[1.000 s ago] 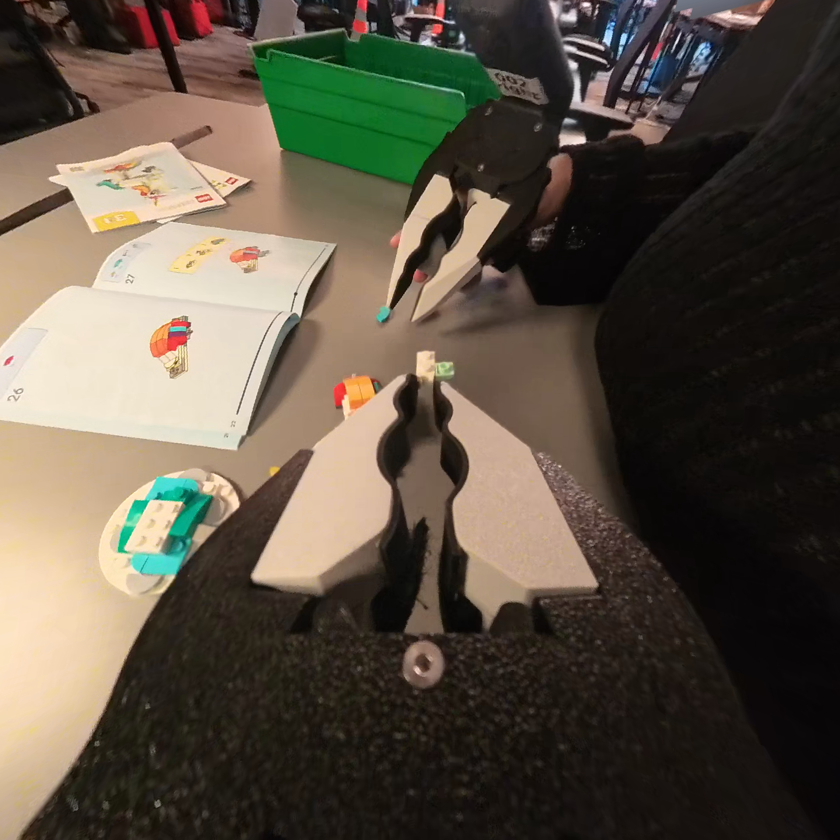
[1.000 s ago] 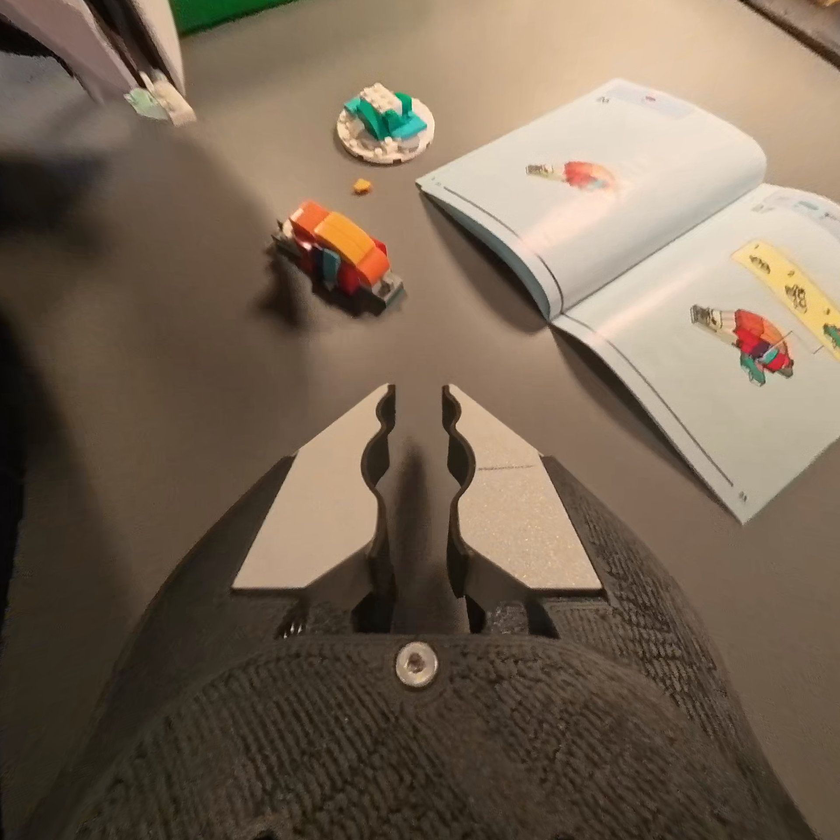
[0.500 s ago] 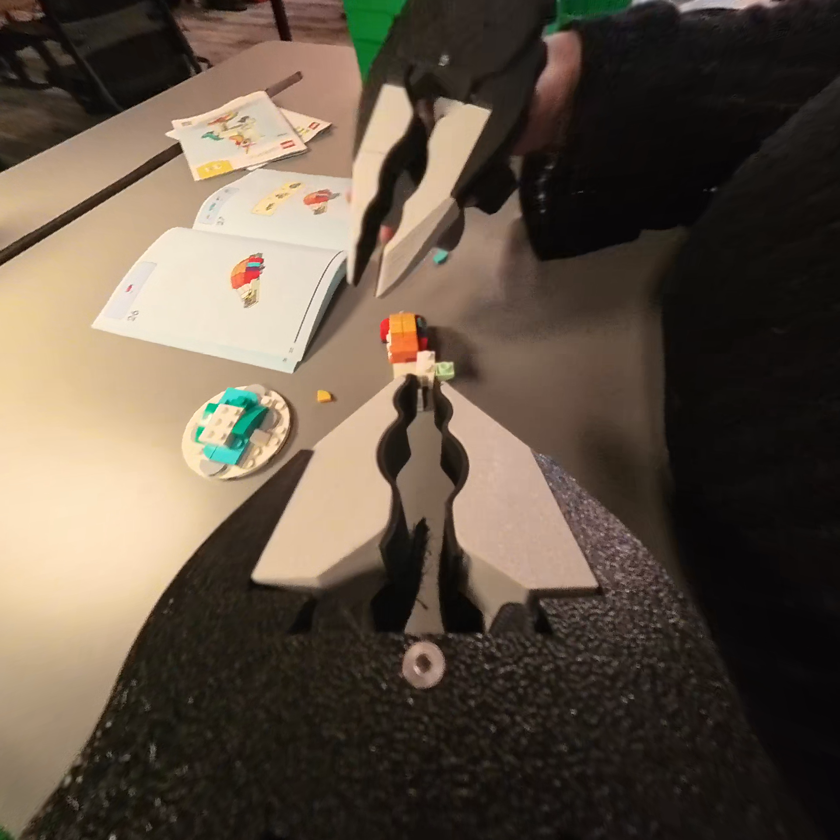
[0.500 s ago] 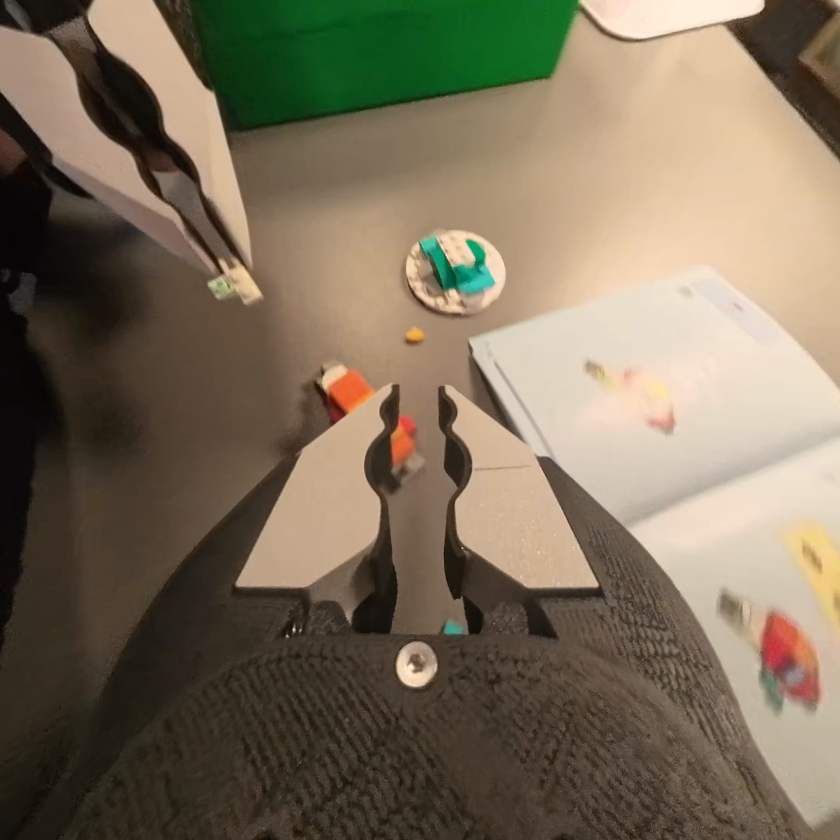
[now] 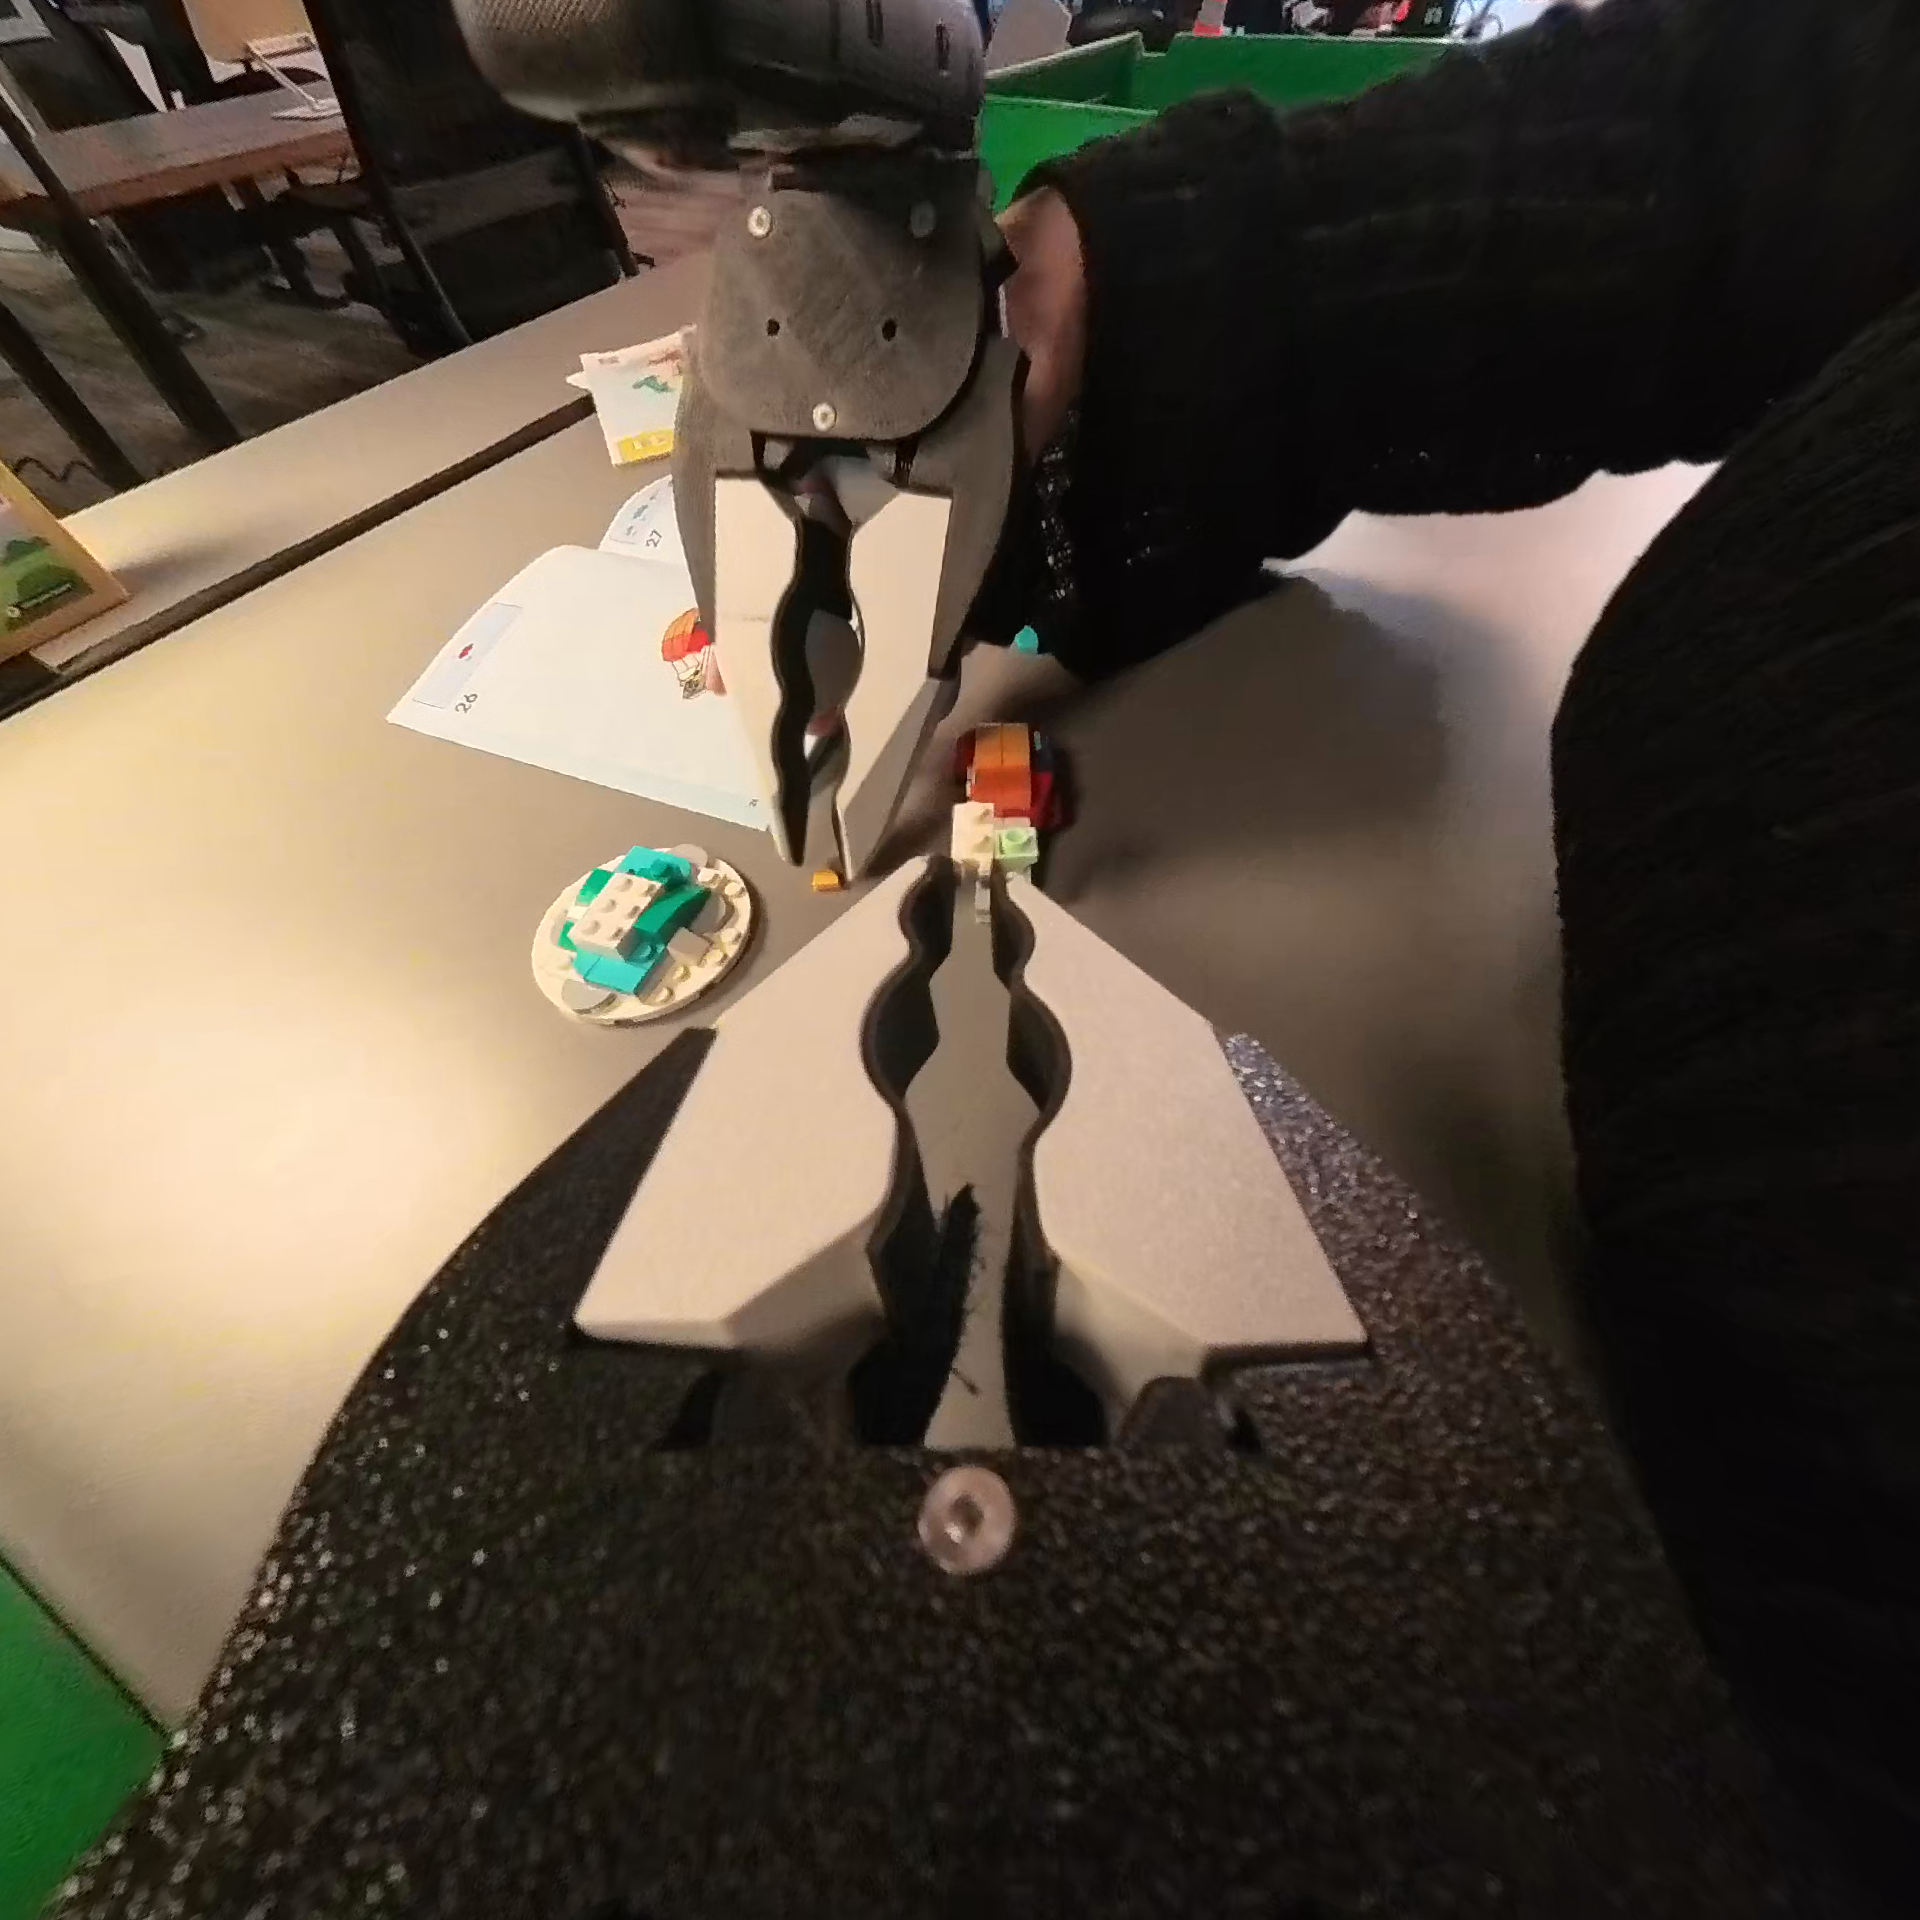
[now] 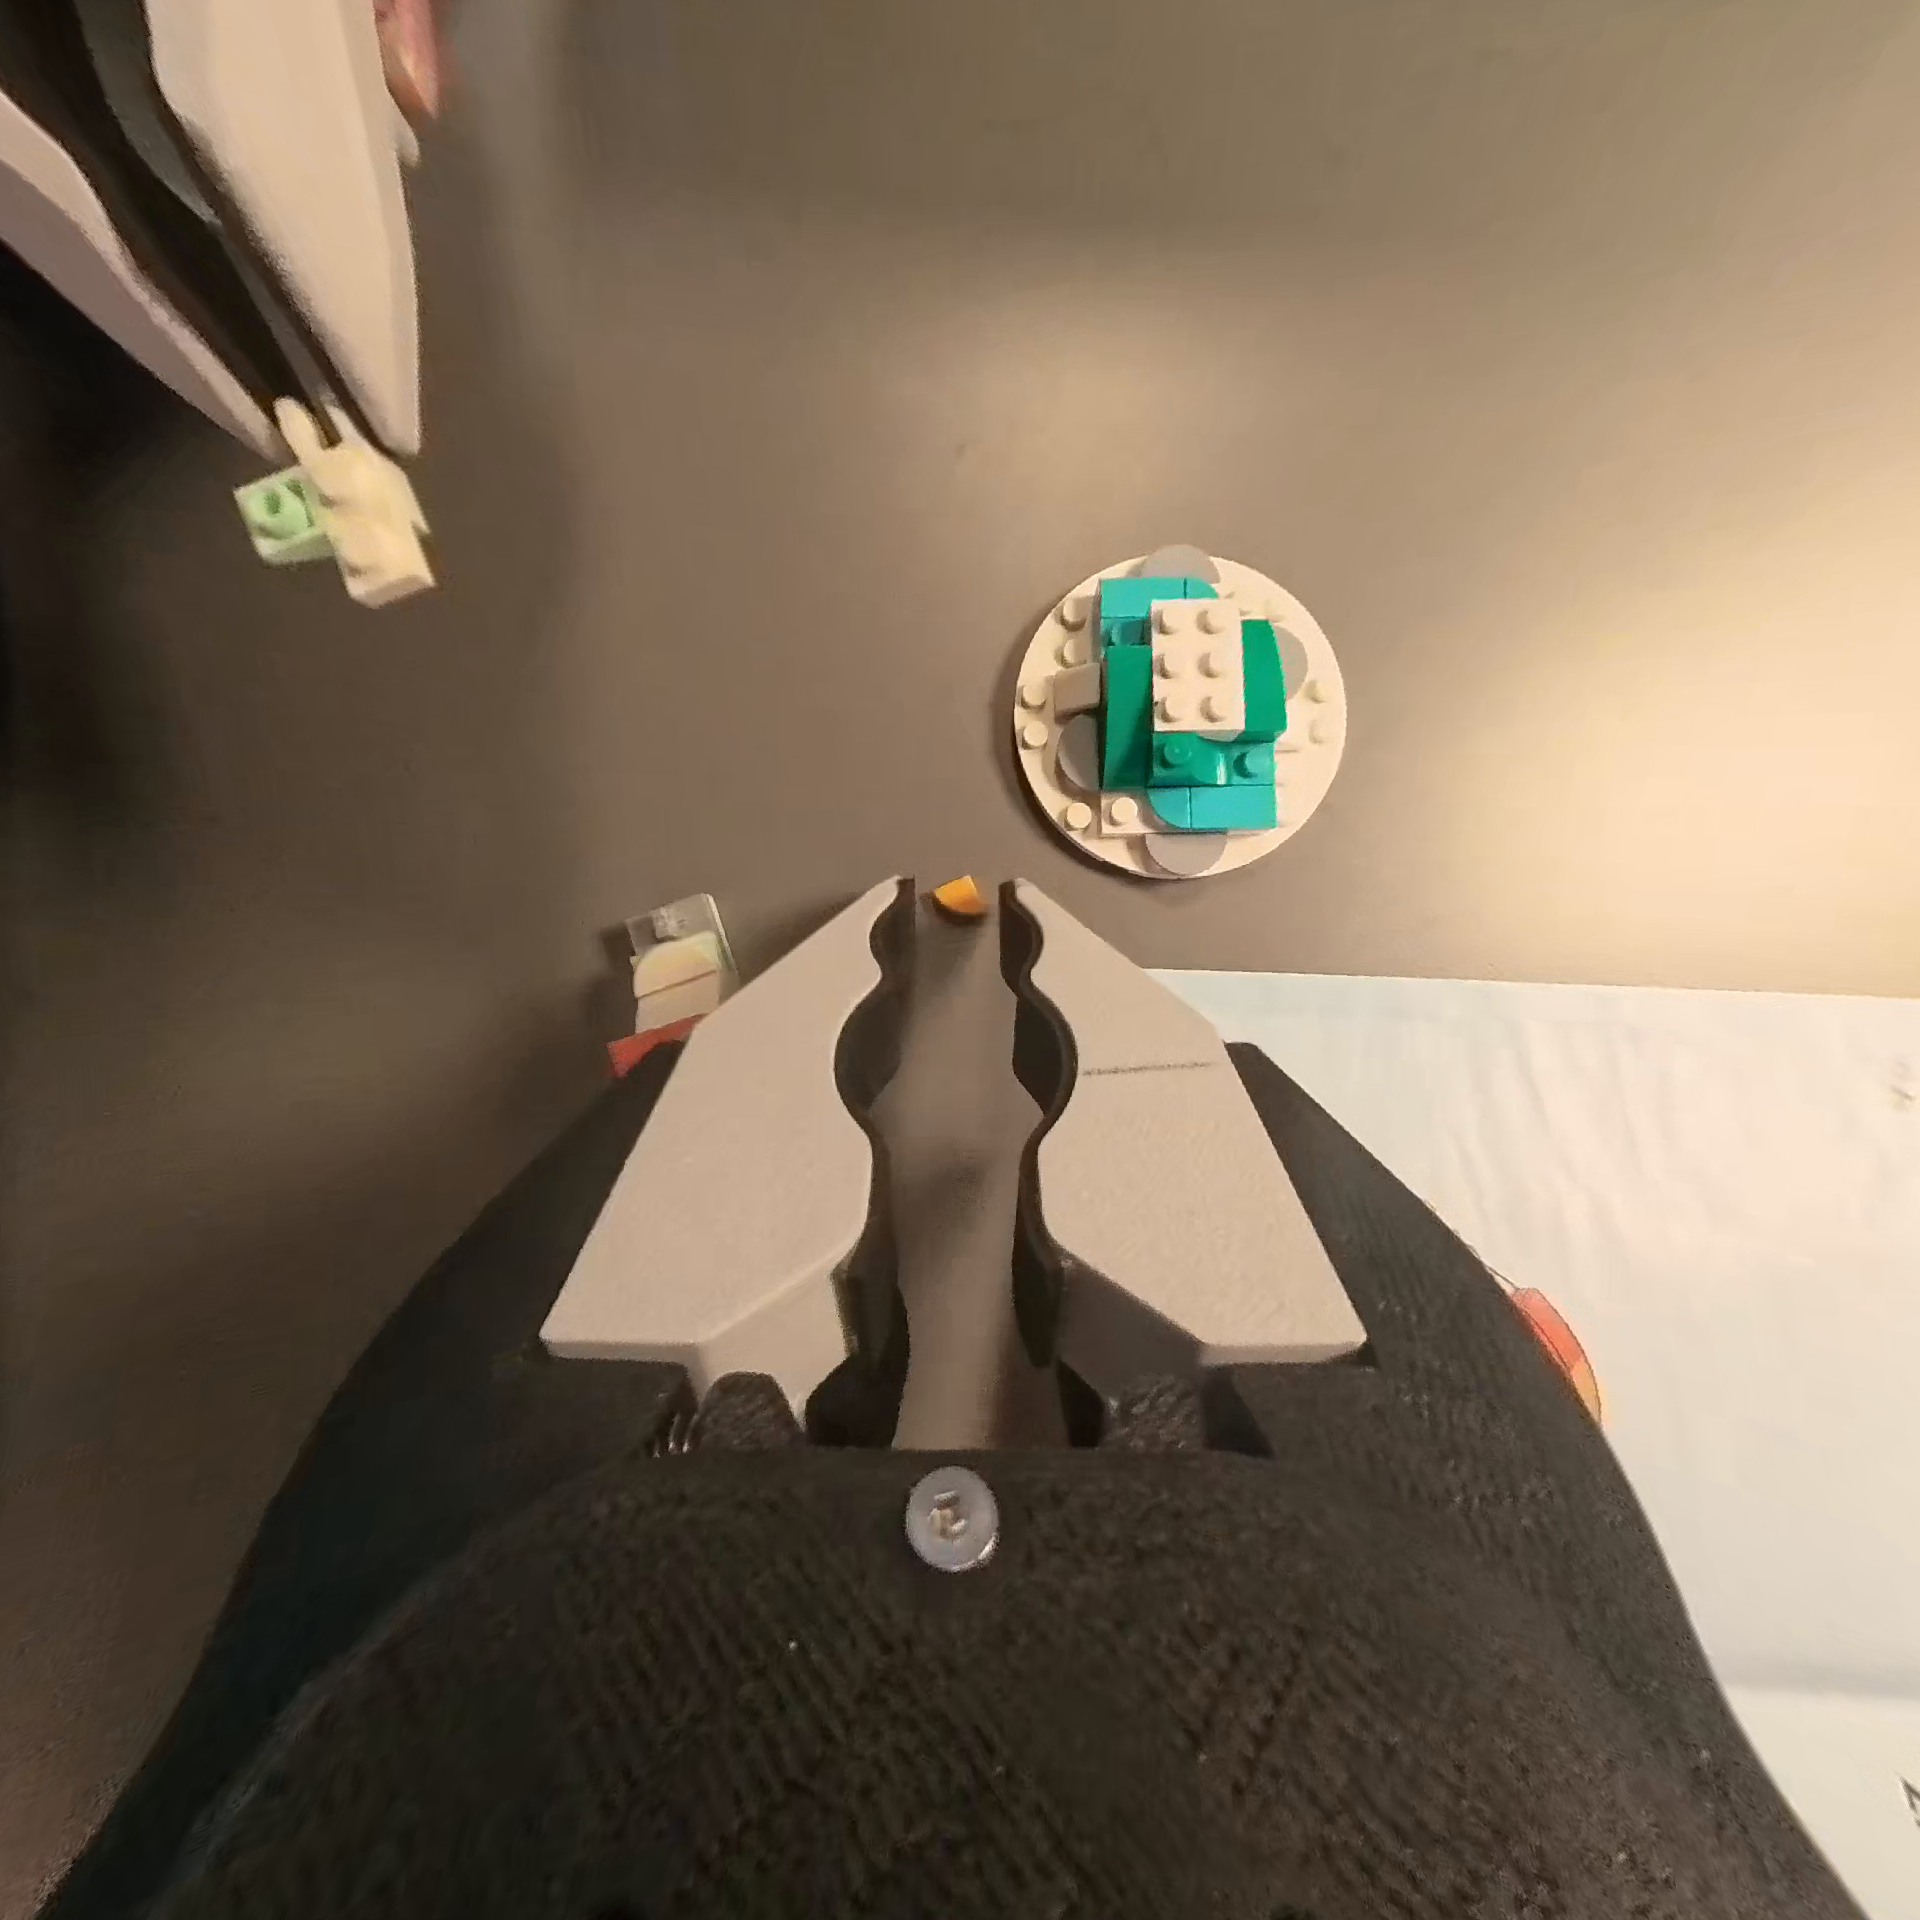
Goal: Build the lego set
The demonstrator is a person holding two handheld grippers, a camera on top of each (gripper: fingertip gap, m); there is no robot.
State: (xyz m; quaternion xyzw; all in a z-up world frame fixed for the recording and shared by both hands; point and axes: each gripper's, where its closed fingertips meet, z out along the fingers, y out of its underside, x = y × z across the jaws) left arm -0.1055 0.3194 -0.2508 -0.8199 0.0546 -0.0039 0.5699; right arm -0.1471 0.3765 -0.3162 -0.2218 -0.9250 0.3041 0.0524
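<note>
Grey table [image 5: 260, 1039], open instruction booklet [image 5: 582, 675] on it. Left hand-held gripper [image 5: 977, 878] clamps cream-green brick cluster [image 5: 992, 831]; right hand-held gripper [image 6: 956, 888] parted, straddling orange piece [image 6: 958, 896].

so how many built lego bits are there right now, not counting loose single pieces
3: a teal and white build on a round plate on the table, an orange and red build beside the right tool, and a small white-green piece cluster in the left tool.

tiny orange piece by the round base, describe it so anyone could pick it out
On the grey table, find the round white base with teal bricks. The tiny orange piece lies loose beside it, at the right gripper tips; it's the only single, unattached piece there.
</note>
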